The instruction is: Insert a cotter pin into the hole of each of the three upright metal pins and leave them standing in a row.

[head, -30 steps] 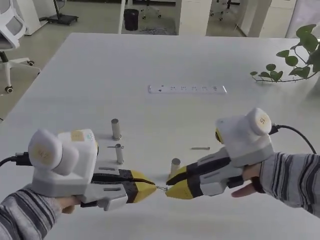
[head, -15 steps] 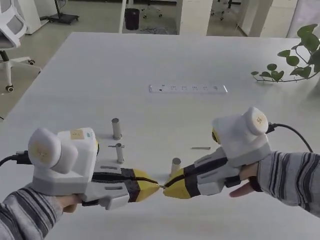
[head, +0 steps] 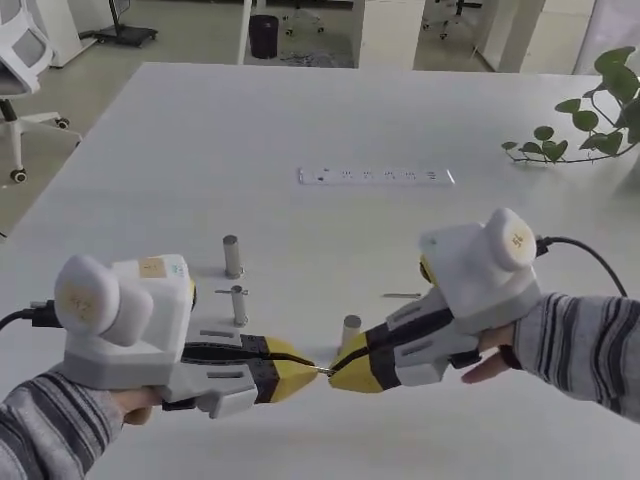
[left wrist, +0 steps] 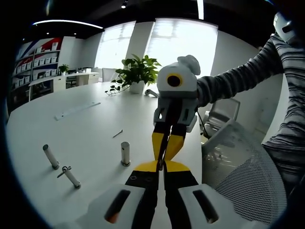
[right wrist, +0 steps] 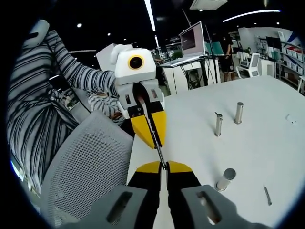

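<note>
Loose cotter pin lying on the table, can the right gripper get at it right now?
Probably not yet. The loose cotter pin lies nearby with nothing in between, but the right gripper is shut on a second cotter pin, shared with the left gripper.

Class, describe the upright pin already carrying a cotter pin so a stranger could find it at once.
From the white power strip on the table, look nearer and left to two upright pins, one behind the other. Take the nearer pin: unlike the far pin and the lone pin to its right, a cotter pin crosses near its top.
</note>
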`<control>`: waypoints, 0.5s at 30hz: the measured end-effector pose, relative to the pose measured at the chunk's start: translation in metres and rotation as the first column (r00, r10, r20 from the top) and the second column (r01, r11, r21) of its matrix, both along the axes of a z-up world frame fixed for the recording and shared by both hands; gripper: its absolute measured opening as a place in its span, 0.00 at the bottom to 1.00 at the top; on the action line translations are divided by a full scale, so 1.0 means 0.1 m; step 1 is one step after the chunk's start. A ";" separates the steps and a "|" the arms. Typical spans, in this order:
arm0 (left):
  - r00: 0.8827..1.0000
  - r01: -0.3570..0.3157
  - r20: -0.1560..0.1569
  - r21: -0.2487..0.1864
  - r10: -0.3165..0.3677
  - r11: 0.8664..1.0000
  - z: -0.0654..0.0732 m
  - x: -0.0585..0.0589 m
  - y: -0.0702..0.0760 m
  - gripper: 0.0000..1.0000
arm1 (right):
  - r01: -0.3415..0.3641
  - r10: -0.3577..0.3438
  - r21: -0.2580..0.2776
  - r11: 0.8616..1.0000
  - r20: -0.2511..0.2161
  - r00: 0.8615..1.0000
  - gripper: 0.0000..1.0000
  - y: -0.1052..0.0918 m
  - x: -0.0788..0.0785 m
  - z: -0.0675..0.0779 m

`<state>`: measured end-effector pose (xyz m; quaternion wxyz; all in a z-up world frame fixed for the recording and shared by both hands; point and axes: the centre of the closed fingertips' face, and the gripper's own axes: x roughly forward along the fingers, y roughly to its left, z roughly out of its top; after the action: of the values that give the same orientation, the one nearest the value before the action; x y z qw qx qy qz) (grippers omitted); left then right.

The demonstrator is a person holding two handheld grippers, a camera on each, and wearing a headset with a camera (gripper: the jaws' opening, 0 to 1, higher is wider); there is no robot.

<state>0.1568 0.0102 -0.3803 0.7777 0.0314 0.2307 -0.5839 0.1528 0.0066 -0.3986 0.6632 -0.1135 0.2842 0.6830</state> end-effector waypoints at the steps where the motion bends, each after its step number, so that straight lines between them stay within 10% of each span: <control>1: 1.000 -0.003 0.001 0.005 0.003 1.000 -0.01 0.01 0.00 0.00 | -0.008 0.008 -0.007 1.000 0.025 1.000 0.00 0.00 0.01 -0.01; 15: 0.993 -0.095 0.072 0.030 0.092 0.995 -0.08 0.19 0.04 0.11 | -0.018 0.033 -0.118 0.993 0.130 0.991 0.00 -0.12 0.10 -0.16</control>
<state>0.1755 0.0146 -0.3885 0.8113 0.0540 0.2139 -0.5415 0.1624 -0.0054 -0.4148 0.6640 -0.2005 0.2777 0.6647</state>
